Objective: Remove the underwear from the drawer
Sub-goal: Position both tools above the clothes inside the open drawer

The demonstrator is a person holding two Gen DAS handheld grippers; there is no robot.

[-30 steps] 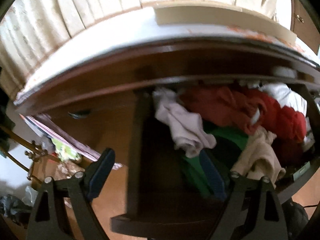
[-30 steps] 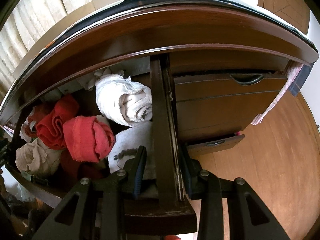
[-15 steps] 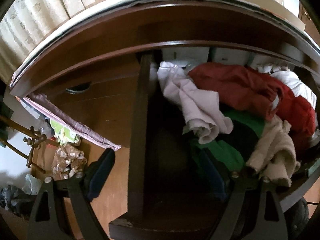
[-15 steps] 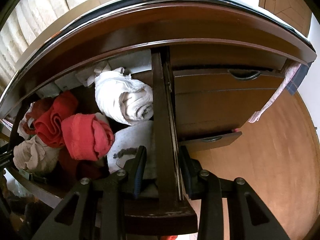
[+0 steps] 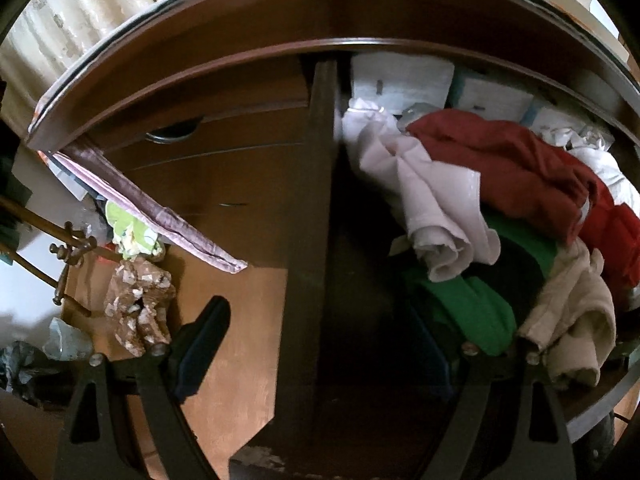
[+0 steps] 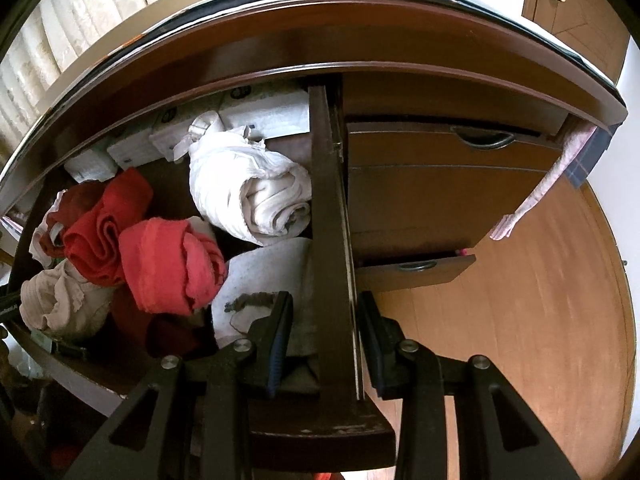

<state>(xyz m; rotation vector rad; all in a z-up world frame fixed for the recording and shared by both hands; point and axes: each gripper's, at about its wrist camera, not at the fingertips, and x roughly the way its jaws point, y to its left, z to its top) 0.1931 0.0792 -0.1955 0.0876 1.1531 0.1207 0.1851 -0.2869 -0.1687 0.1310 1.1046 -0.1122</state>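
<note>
Filling one drawer [image 6: 332,200]: two red rolls [image 6: 172,268]

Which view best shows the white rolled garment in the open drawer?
The right wrist view: the white rolled garment lies whole and sharp against the drawer's side wall. The left wrist view shows only a white edge at far right, behind the dark red garment.

Both pictures are round fisheye views with black corners, and straight edges bend strongly near the rim. Daylight comes through the pale curtain [image 5: 92,12] at the top. The inside of the drawer [image 5: 308,240] is dim, and the clothes [image 5: 440,200] are slightly blurred.
</note>
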